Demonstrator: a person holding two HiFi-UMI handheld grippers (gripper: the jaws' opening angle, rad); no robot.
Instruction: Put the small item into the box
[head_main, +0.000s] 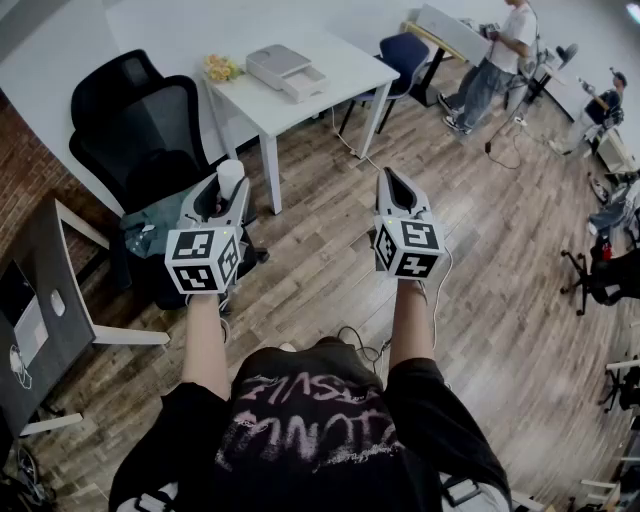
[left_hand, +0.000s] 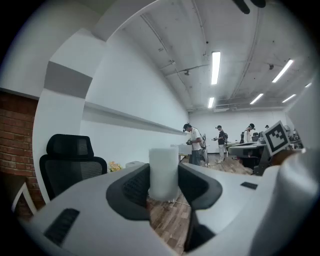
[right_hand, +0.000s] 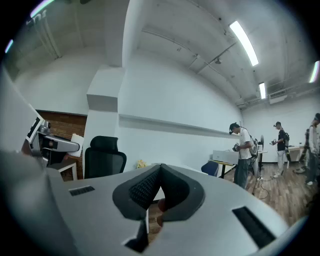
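Note:
A small white cylinder (left_hand: 163, 167) stands upright between the pads of my left gripper (left_hand: 164, 176), which is shut on its sides. In the head view the white cylinder (head_main: 230, 176) sticks up from the left gripper (head_main: 229, 188), held level above the wooden floor. My right gripper (head_main: 391, 182) hangs beside it to the right, shut with nothing in it. In its own view the right gripper's (right_hand: 159, 174) dark pads meet at the tip. A pale grey box (head_main: 284, 70) lies on the white table (head_main: 330, 62) ahead of both grippers.
A black mesh office chair (head_main: 140, 122) stands left of the table, close to the left gripper. Yellow flowers (head_main: 222, 68) lie beside the box. A desk edge (head_main: 50, 300) is at the far left. A blue chair (head_main: 405, 52) and a person (head_main: 495, 60) stand far right.

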